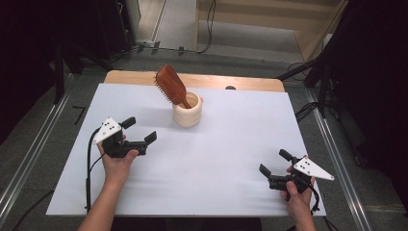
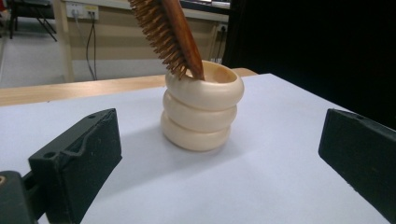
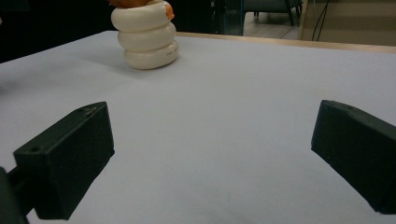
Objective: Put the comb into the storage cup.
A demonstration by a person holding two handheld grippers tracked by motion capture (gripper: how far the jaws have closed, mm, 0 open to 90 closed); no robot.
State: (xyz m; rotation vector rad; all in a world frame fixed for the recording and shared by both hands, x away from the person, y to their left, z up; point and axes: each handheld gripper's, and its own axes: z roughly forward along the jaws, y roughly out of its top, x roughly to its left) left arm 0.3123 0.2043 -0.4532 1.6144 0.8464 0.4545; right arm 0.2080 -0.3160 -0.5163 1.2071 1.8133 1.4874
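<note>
Left gripper is held in the left hand low over the table's left half, jaws spread wide, nothing between them. Right gripper is held in the right hand near the right front corner, jaws likewise spread, empty. Both forearms are extended from the bottom edge.

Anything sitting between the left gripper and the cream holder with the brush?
No. In the left gripper view, bare white tabletop runs from the open left gripper to the holder; the brush stands inside it.
</note>
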